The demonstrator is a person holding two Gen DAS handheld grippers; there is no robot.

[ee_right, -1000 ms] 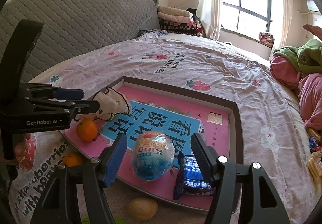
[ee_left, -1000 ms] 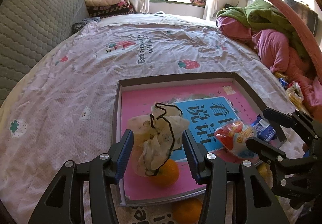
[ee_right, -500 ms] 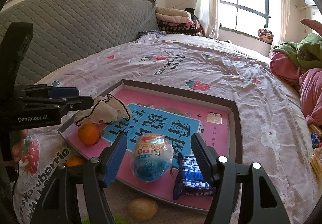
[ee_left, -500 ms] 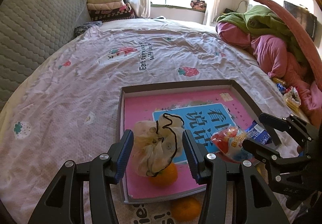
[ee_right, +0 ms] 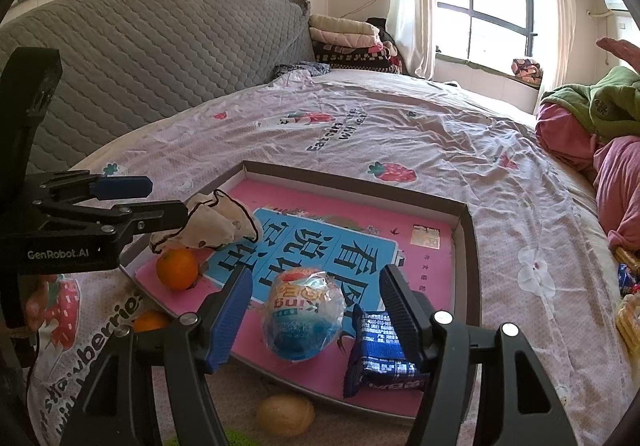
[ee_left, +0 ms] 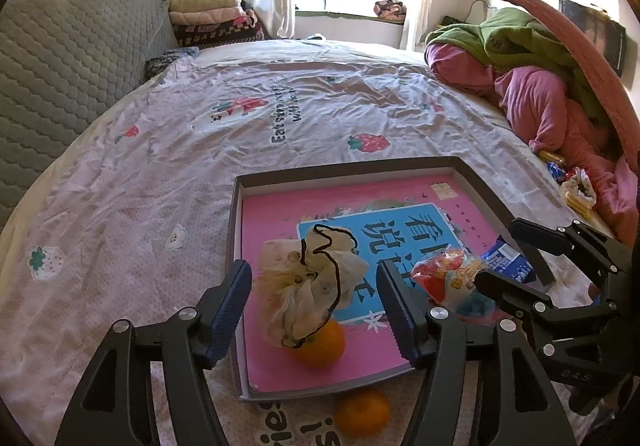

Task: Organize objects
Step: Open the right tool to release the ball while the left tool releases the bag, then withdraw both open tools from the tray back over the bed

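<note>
Bedroom, daylight from window; bed [ee_left: 160,181] covered with a pale strawberry-print sheet, grey quilted headboard [ee_right: 160,57] behind. A shallow box lid used as a tray [ee_left: 344,167] lies on the sheet, pink and blue printed floor.

Cloth pouch [ee_left: 312,282], cream with black cord trim, sits in the tray's near left part, leaning on an orange [ee_left: 322,344]. Left claw [ee_left: 314,316]: jaws have just been opening; pouch stands between the blue pads, gaps visible on both sides, no contact. A 2nd orange [ee_left: 362,412] lies on the sheet just outside the tray's near edge.

Right claw [ee_right: 316,320]: jaws wide, straddling a round wrapped snack [ee_right: 302,316] in the tray; pads clear of it. Blue snack packet [ee_right: 380,358] just beside it, partly behind the right finger. A tan round fruit [ee_right: 286,414] lies on the sheet just outside the tray edge.

Pink and green bedding [ee_left: 532,77] heaped at the bed's right side; folded blankets [ee_right: 348,41] stacked by the headboard.
</note>
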